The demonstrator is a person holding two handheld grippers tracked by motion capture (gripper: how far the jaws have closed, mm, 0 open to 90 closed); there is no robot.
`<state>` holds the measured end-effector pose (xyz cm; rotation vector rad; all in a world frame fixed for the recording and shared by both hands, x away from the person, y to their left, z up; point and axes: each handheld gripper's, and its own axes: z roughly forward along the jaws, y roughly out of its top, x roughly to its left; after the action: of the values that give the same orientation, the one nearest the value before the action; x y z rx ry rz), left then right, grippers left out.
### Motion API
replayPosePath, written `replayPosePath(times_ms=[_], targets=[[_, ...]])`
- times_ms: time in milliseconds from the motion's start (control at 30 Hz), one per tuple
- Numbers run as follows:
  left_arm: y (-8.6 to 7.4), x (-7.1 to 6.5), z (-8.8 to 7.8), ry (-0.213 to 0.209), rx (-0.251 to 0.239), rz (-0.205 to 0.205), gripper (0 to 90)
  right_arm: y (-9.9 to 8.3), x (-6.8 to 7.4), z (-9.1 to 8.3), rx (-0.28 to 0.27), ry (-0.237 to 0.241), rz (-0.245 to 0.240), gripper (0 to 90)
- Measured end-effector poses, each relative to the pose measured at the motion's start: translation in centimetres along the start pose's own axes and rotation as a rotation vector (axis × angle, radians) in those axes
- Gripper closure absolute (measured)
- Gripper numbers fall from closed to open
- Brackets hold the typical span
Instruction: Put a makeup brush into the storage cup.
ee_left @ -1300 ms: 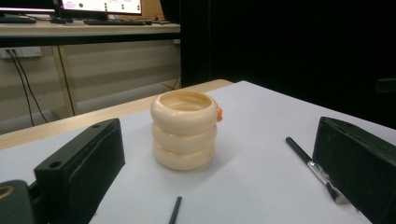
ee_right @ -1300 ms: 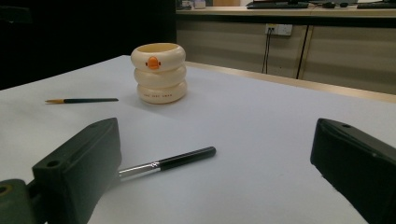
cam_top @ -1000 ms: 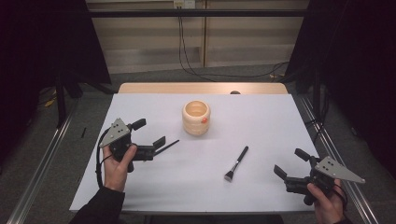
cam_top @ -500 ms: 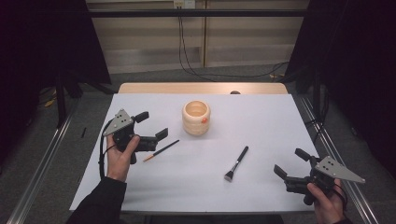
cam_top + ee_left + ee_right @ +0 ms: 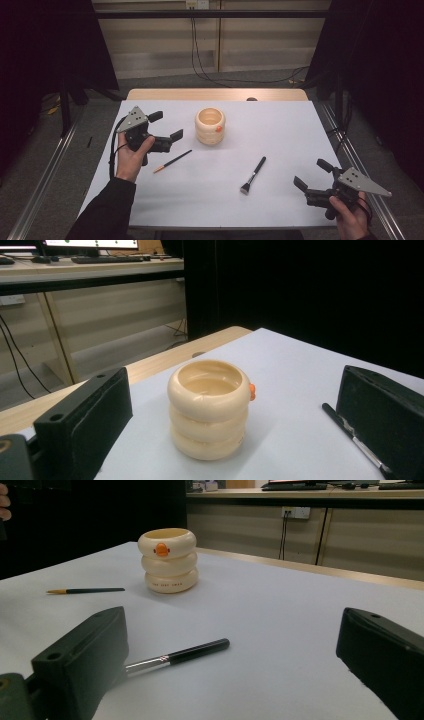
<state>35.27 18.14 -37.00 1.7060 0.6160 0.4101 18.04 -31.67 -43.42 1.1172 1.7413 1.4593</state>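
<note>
The desk [image 5: 280, 125] carries a white work surface with three items on it.

**Cream holder.** A cream-coloured cup [image 5: 210, 126] made of three stacked rings stands upright toward the far middle of the desk. An orange beak-like mark faces the person's right side. In the left gripper view the cup [image 5: 208, 408] sits centred between the two black jaws, a short way ahead of them, not touched by either. In the right gripper view it [image 5: 168, 560] stands well beyond the jaws.

**Thin brush.** A slim brush [image 5: 172, 161] with a dark handle and an orange end lies flat just in front and to the left of the cup, close beside the left hand-held gripper [image 5: 167, 130]. In the left gripper view a dark handle [image 5: 350, 435] lies on the desk beside the right-hand jaw; whether the two touch cannot be determined.

**Makeup brush.** A black-handled brush [image 5: 253, 175] with a silver ferrule and flat bristle head lies near the middle of the desk, bristles toward the person. In the right gripper view its handle [image 5: 185, 656] runs from behind the left-hand jaw out into the gap between the jaws.

**Grippers.** The left hand-held gripper is released — jaws spread wide, nothing between them. The right hand-held gripper [image 5: 312, 174] hangs at the near right corner of the desk — also released, jaws well apart and empty.
</note>
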Motion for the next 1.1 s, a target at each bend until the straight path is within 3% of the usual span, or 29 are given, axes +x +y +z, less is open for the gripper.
replayPosePath(times_ms=[33, 67, 133, 367, 633, 733, 867, 1100], targets=[[0.0, 0.1, 0.1, -0.008, 0.01, 0.006, 1.3, 0.0, 0.0, 0.0, -0.002, -0.002, -0.004, 0.0], [0.1, 0.2, 0.1, 0.014, 0.03, 0.014, 1.6, 0.0, 0.0, 0.0, -0.001, -0.002, -0.004, 0.1], [0.0, 0.5, 0.2, -0.005, 0.031, 0.004, 1.6, 0.0, 0.0, 0.0, 0.0, 0.002, -0.001, 0.1], [-0.4, 0.6, 0.3, 0.0, 0.142, 0.025, 2.0, 0.0, 0.0, 0.0, 0.0, -0.002, -0.003, 0.1], [0.0, 1.2, 0.9, -0.011, 0.271, 0.004, 1.9, 0.0, 0.0, 0.0, -0.001, 0.001, -0.002, 0.1], [0.4, 1.3, 1.2, 0.0, 0.322, 0.027, 2.1, 0.0, 0.0, 0.0, 0.001, 0.0, 0.001, 0.1], [0.1, 1.4, 1.3, -0.001, 0.38, 0.023, 3.3, 0.0, 0.0, 0.0, 0.001, 0.0, -0.002, 0.1], [-0.5, 1.3, 1.8, -0.03, 0.478, 0.021, 7.2, 0.0, 0.1, 0.0, 0.002, 0.002, 0.0, 0.1]])
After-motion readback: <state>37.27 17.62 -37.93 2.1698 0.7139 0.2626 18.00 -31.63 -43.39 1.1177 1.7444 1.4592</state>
